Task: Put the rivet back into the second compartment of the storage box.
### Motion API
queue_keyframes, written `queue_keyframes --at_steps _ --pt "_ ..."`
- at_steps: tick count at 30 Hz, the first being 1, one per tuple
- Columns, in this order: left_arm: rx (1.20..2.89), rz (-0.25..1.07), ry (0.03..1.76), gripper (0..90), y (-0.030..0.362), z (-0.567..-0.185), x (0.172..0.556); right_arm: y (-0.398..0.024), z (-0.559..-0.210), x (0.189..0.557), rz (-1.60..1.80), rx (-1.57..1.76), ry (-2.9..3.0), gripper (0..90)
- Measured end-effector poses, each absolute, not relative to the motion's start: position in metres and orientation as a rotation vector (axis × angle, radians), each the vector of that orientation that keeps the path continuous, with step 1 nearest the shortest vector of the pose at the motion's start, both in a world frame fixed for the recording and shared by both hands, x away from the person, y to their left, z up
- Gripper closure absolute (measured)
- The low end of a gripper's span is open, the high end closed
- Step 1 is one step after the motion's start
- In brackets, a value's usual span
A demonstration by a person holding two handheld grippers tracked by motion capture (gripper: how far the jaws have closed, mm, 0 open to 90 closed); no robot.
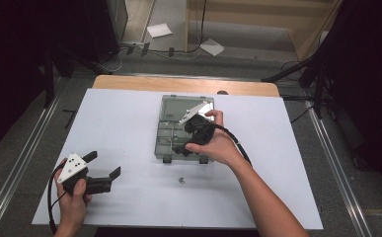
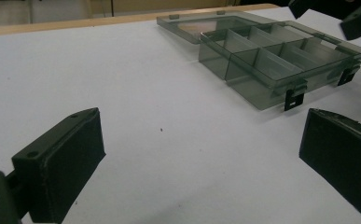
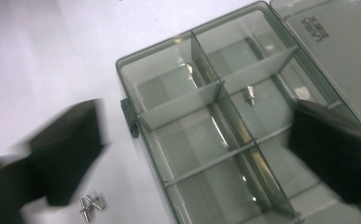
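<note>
One organiser box [image 1: 181, 129] on the white table [image 1: 129, 128], smoky clear plastic, lid [image 1: 178, 106] thrown open flat behind it. Two black latches [image 2: 294, 99] on its front edge. Inside, thin dividers cut it into compartments; my right claw view shows about six of them, the rest hidden.

One small metal screw [image 3: 250, 94] lies in a compartment beside the middle divider, point down as that view frames it. A little cluster of silvery pins [image 3: 91, 204], three or four, too blurred to count surely, lies on the table just outside the box wall.

My right claw [image 1: 192, 138] hangs over the box, jaws spread wide, nothing between them. My left claw [image 1: 102, 168] rests low on the table, well apart from the box, jaws also wide and empty.
</note>
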State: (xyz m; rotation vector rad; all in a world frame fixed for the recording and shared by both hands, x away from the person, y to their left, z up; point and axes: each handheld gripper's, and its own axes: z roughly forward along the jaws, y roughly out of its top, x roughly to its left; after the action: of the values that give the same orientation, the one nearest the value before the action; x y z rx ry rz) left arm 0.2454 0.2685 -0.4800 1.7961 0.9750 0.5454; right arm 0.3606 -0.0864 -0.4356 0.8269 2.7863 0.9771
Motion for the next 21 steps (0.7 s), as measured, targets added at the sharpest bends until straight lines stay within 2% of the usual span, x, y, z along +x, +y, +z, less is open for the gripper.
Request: queue_keyframes --at_steps 10,13,14,15,19,21 --pt "1.798 0.545 0.968 0.0 0.267 -0.480 0.245 -0.087 -0.440 0.335 0.974 0.791 2.813 0.0" --pt "1.801 0.546 0.969 0.0 0.266 -0.480 0.245 -0.086 -0.440 0.327 0.961 0.782 2.814 7.2" --pt "1.798 0.547 0.967 0.0 0.266 -0.480 0.245 -0.086 -0.440 0.327 0.961 0.782 2.814 7.2" --pt "1.798 0.547 0.967 0.0 0.266 -0.480 0.245 -0.086 -0.440 0.321 0.971 0.783 2.811 13.3" --pt "1.802 0.547 0.965 0.0 0.267 -0.480 0.245 -0.086 -0.440 0.313 0.980 0.777 2.817 17.1" --pt "1.804 0.546 0.965 0.0 0.267 -0.480 0.245 -0.085 -0.440 0.307 0.982 0.760 2.820 25.3"
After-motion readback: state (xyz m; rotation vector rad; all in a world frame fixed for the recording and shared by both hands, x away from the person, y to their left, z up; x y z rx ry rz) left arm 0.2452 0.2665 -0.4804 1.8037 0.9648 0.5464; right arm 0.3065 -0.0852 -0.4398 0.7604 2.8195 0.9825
